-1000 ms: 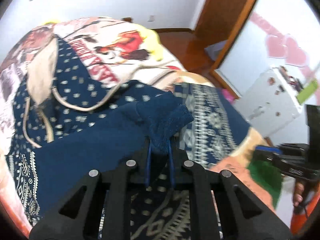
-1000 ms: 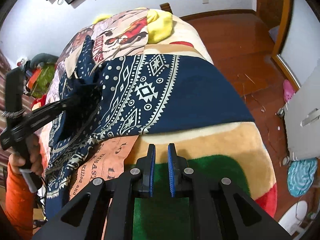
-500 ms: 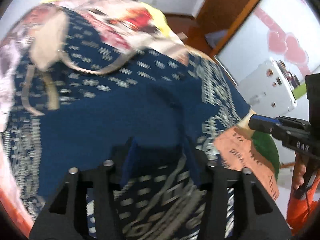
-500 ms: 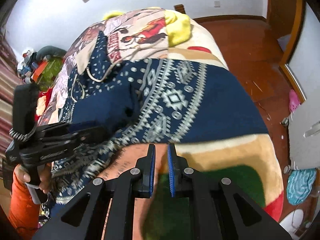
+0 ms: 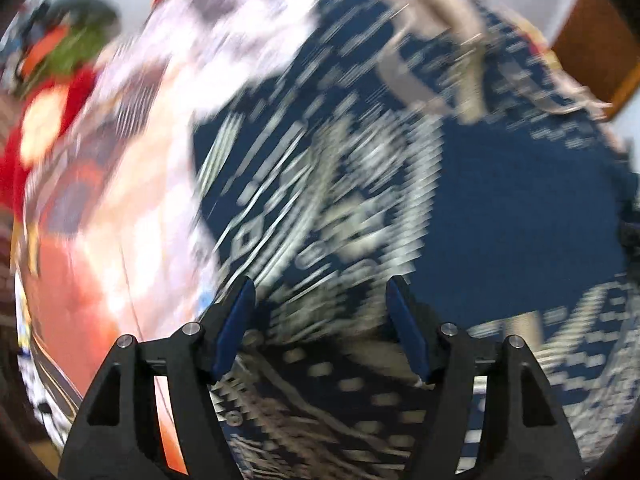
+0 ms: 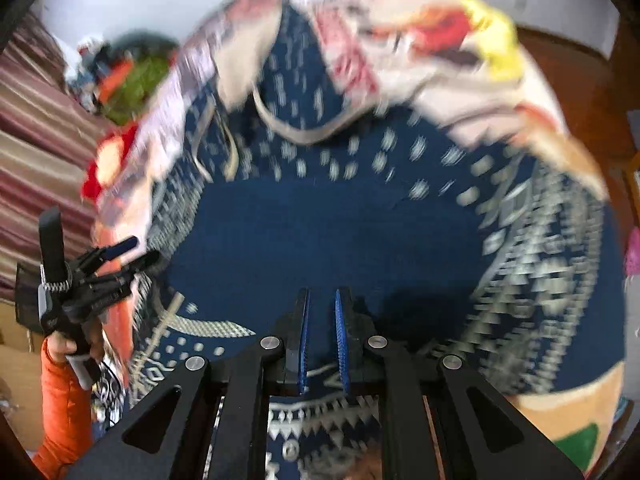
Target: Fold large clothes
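A large navy hooded garment [image 5: 500, 200] with a cream geometric pattern and cream drawstrings lies spread on a printed blanket [image 5: 140, 200]; the left wrist view is blurred. My left gripper [image 5: 319, 284] points down over its patterned part. Its jaws are opening, and the cloth lies below them, not pinched. In the right wrist view the garment [image 6: 320, 240] fills the middle of the bed. My right gripper [image 6: 321, 294] hangs shut over its plain navy area with nothing between the pads. The left gripper [image 6: 120, 256] shows at the garment's left edge, held by a hand in an orange sleeve [image 6: 60, 400].
The blanket [image 6: 460, 92] covers the bed beyond the garment. A heap of green and red things [image 6: 136, 76] lies at the far left, beside a striped curtain [image 6: 40, 140]. Wooden floor [image 6: 580, 80] runs along the right; a wooden door frame [image 5: 592, 40] stands behind.
My left gripper let go of the navy fold, opened and swung down to the garment's left patterned part. My right gripper moved from the green blanket corner onto the navy cloth, still shut.
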### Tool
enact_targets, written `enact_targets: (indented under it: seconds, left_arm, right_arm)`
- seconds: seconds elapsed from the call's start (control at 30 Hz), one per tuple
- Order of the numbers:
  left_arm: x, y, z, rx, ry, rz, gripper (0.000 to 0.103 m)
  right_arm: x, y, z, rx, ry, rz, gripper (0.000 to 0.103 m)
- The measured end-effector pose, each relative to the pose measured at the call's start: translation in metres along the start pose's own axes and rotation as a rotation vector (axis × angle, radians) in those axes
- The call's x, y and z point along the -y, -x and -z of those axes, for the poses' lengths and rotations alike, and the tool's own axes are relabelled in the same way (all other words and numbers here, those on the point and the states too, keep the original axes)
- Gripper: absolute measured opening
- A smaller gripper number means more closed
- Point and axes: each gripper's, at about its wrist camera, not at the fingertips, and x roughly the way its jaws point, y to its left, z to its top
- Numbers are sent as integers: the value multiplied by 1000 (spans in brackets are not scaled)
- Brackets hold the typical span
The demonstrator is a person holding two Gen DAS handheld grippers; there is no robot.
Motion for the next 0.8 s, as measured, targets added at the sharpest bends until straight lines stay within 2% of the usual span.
enact_targets:
  seconds: [0.03,0.1,0.23,0.53,0.6,0.73,0.8]
  left_arm:
    - [-7,-5,4,7,16,20,72]
    - [-22,-8,13,51,81,48,89]
    - [-37,-13,24,75,169,109,89]
    - [-12,17,32,75,55,-26,88]
    - [0,28,32,76,25,-25,88]
    - [27,53,28,126,-27,-6,88]
    - [48,66,21,154,-46,17,88]
  right_arm:
    - [1,-19,-1,-54,-9,28,8]
    - [4,-33,0,-70,-11,28,8]
    - [13,-27,3,-74,-33,-18,8]
    - [29,12,31,-57,-106,-72,8]
    - [36,23,39,-35,-118,-10,8]
    - [55,54,61,54,-109,129,8]
    - [68,66,70,83,-135,160,9]
